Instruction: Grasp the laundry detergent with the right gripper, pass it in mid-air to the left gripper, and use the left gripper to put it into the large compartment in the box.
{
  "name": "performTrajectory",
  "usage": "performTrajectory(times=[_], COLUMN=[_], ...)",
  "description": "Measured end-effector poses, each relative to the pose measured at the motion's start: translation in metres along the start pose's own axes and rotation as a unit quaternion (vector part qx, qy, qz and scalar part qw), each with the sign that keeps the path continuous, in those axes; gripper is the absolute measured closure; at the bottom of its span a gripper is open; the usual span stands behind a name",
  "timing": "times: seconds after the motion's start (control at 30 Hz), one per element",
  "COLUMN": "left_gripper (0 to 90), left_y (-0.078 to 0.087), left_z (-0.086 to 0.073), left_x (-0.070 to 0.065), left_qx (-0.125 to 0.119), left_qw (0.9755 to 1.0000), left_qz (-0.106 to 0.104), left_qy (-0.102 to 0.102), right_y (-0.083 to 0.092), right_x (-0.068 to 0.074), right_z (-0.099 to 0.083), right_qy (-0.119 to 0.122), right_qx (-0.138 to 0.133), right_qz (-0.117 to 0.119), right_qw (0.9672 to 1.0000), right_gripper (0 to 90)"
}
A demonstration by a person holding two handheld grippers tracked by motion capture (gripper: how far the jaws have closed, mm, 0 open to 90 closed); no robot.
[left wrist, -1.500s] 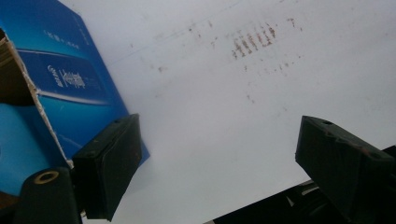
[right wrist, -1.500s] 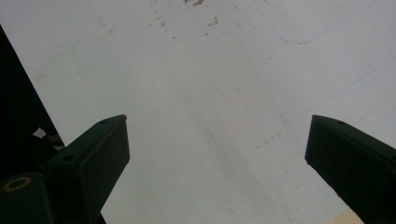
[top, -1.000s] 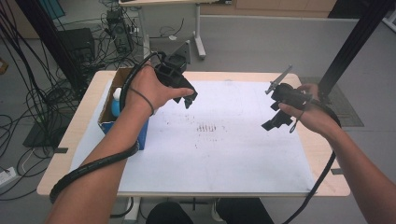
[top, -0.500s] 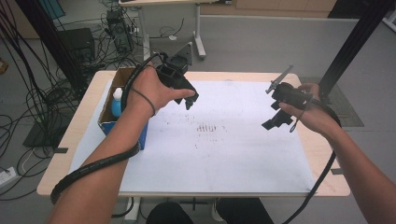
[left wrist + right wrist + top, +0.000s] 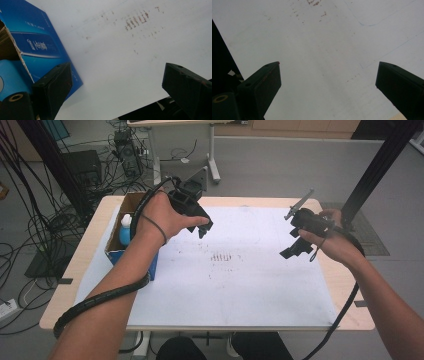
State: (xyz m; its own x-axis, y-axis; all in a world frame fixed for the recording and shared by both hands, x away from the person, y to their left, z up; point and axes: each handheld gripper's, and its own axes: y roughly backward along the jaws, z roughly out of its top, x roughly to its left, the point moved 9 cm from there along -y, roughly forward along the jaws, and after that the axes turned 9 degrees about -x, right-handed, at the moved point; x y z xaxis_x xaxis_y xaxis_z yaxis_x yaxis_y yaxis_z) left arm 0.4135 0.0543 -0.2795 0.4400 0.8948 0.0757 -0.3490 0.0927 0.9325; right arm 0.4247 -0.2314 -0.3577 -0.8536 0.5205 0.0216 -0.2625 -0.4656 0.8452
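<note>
High view: the left tongs hang above the far left part of the white sheet that covers most of the table, with the left hand wrapped around their body. Their jaws stand apart with nothing between them, as the left gripper view confirms. Just to their left, at the table's left edge, sits an open blue cardboard box with a blue-and-white bottle standing inside it; the forearm passes over the box's near right corner. In the left gripper view the box lies beside the left jaw, apart from it.

The right tongs are held by the right hand over the right side of the sheet, well apart from the left ones, their jaws also wide and empty, with bare sheet beneath them in the right gripper view. A patch of small brownish marks lies on the sheet between the two tongs, nearer the middle. A thick black cable trails from the left tongs over the near left table edge. Beyond the table, tangled cables cover the floor at left.
</note>
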Motion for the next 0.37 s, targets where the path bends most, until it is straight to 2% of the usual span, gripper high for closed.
performTrajectory(times=[0.2,0.37], left_gripper=[10.4,10.0], left_y=[-0.0021,-0.0019], left_z=[-0.0042,-0.0054], left_x=[-0.0001,-0.0004], left_qx=[0.008,0.002], left_qw=[1.0,1.0], left_qz=[0.003,0.001], left_qy=[-0.005,0.001], right_y=[-0.0002,-0.0003], right_x=[0.0013,0.0018], right_z=[-0.0002,-0.0016], right_qy=[0.001,0.0], right_qx=[0.001,-0.002], right_qz=[0.0,0.0], right_qw=[1.0,1.0], right_gripper=[6.1,6.1])
